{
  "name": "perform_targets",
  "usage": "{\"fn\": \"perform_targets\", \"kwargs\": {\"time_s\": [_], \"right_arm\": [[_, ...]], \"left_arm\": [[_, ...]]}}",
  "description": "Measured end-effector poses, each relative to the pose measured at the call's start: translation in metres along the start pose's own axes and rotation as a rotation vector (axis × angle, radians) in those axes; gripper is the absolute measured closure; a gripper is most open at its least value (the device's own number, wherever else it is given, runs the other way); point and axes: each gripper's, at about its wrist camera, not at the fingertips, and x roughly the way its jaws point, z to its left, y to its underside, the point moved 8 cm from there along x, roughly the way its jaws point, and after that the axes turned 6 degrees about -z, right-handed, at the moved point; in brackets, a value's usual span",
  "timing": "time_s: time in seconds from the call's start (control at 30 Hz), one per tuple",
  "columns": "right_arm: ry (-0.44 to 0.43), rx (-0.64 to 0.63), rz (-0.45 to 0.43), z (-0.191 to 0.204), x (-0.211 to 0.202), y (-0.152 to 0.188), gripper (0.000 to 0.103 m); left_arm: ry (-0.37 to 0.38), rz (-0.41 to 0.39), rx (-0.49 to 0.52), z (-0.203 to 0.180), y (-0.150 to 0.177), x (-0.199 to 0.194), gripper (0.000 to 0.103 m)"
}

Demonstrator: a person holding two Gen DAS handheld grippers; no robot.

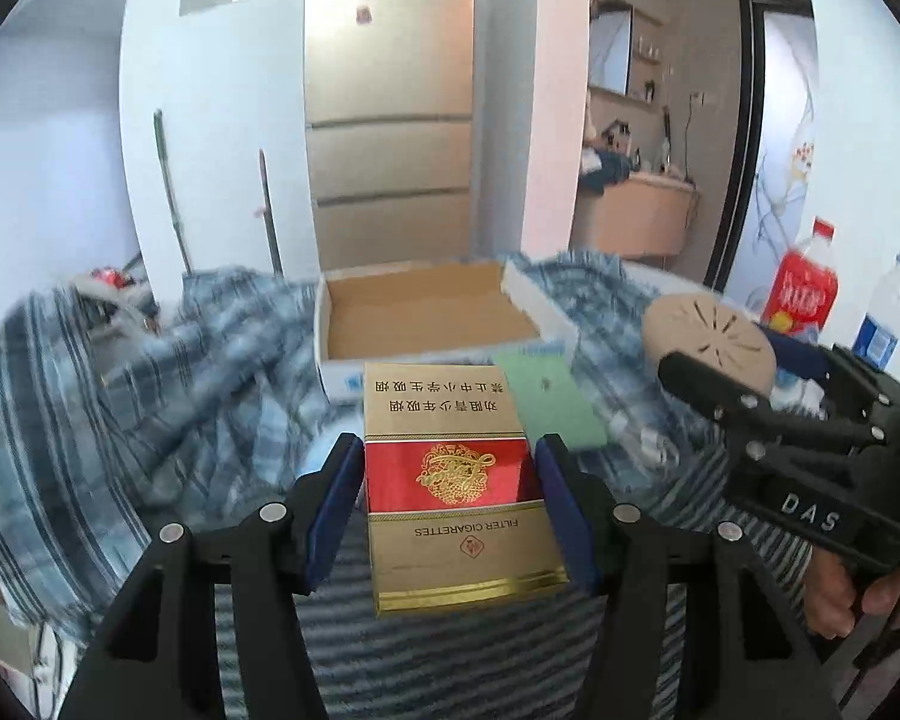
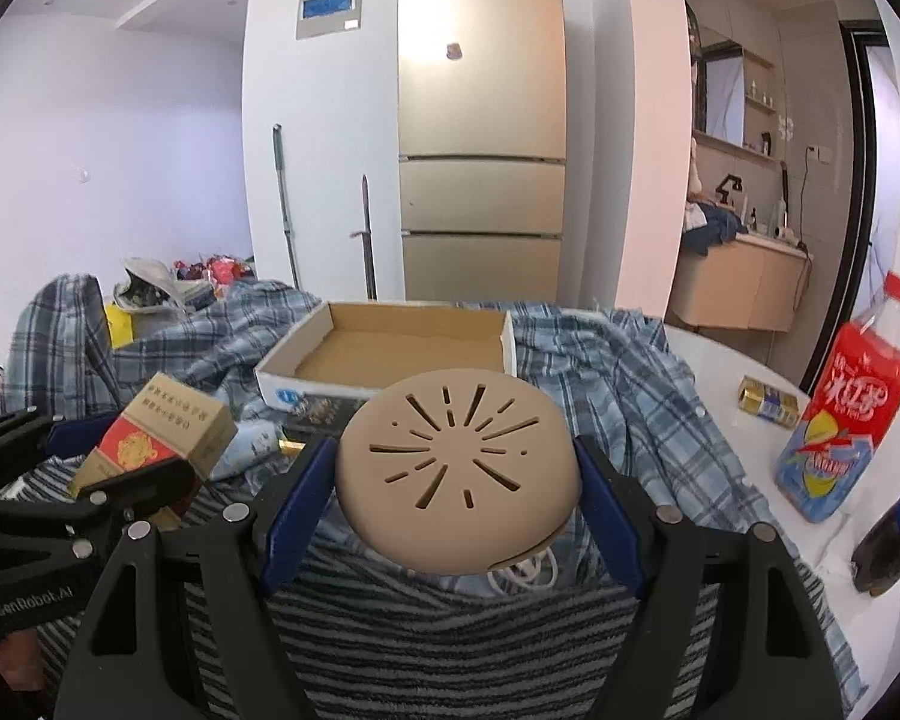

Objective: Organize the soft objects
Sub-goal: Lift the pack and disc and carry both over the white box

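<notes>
My left gripper (image 1: pixel 450 450) is shut on a gold and red cigarette pack (image 1: pixel 456 480) and holds it above the striped cloth (image 1: pixel 450 660). The pack also shows in the right wrist view (image 2: pixel 156 432). My right gripper (image 2: pixel 456 450) is shut on a round beige silicone case (image 2: pixel 456 468) with slits; a white cable (image 2: pixel 525 573) hangs from it. The case also shows in the left wrist view (image 1: pixel 711 336). An open shallow cardboard box (image 2: pixel 390 348) lies ahead on a blue plaid shirt (image 2: pixel 630 372). It is seen in the left wrist view too (image 1: pixel 426 312).
A red drink bottle (image 2: pixel 846 408), a dark cola bottle (image 2: pixel 894 522) and a small gold pack (image 2: pixel 768 399) stand on the white table at right. A green card (image 1: pixel 546 396) and small items lie before the box. A fridge (image 2: pixel 480 120) stands behind.
</notes>
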Motion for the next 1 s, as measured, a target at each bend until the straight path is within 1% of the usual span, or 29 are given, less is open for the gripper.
{"fn": "perform_targets", "kwargs": {"time_s": [0.13,0.27,0.33,0.37,0.43,0.47,0.57,0.6,0.63,0.7,0.83,0.9,0.93,1.0], "right_arm": [[0.01,-0.019,-0.062,0.003,-0.007,-0.027,0.026],[0.018,-0.029,-0.098,0.004,-0.013,-0.042,0.026],[0.019,-0.036,-0.123,0.004,-0.015,-0.057,0.026],[0.019,-0.036,-0.123,0.004,-0.015,-0.057,0.026],[0.024,-0.049,-0.163,0.006,-0.018,-0.076,0.026],[0.024,-0.049,-0.163,0.006,-0.018,-0.076,0.026],[0.023,-0.056,-0.199,0.007,-0.018,-0.095,0.026],[0.006,-0.047,-0.218,0.009,-0.015,-0.107,0.026],[0.006,-0.047,-0.218,0.009,-0.015,-0.107,0.026],[0.006,-0.073,-0.227,0.013,-0.005,-0.123,0.026],[-0.001,-0.056,-0.239,0.011,0.007,-0.145,0.026],[-0.002,-0.051,-0.242,0.009,0.008,-0.15,0.026],[-0.002,-0.045,-0.245,0.007,0.012,-0.16,0.026],[0.001,-0.036,-0.256,0.004,0.013,-0.169,0.026]], "left_arm": [[-0.032,-0.085,0.004,0.007,-0.026,-0.013,0.041],[-0.04,-0.141,-0.002,0.011,-0.048,-0.021,0.041],[-0.048,-0.171,-0.002,0.013,-0.062,-0.025,0.041],[-0.052,-0.184,0.0,0.014,-0.067,-0.026,0.041],[-0.061,-0.216,0.006,0.015,-0.082,-0.029,0.041],[-0.067,-0.232,0.008,0.015,-0.089,-0.03,0.041],[-0.074,-0.252,-0.007,0.018,-0.105,-0.028,0.041],[-0.067,-0.26,-0.014,0.018,-0.112,-0.027,0.041],[-0.071,-0.265,-0.012,0.018,-0.116,-0.025,0.041],[-0.088,-0.281,-0.005,0.018,-0.126,-0.022,0.041],[-0.098,-0.314,-0.011,0.021,-0.149,-0.02,0.041],[-0.102,-0.33,-0.013,0.023,-0.161,-0.017,0.041],[-0.103,-0.335,-0.013,0.023,-0.164,-0.017,0.041],[-0.103,-0.343,-0.016,0.024,-0.172,-0.014,0.041]]}}
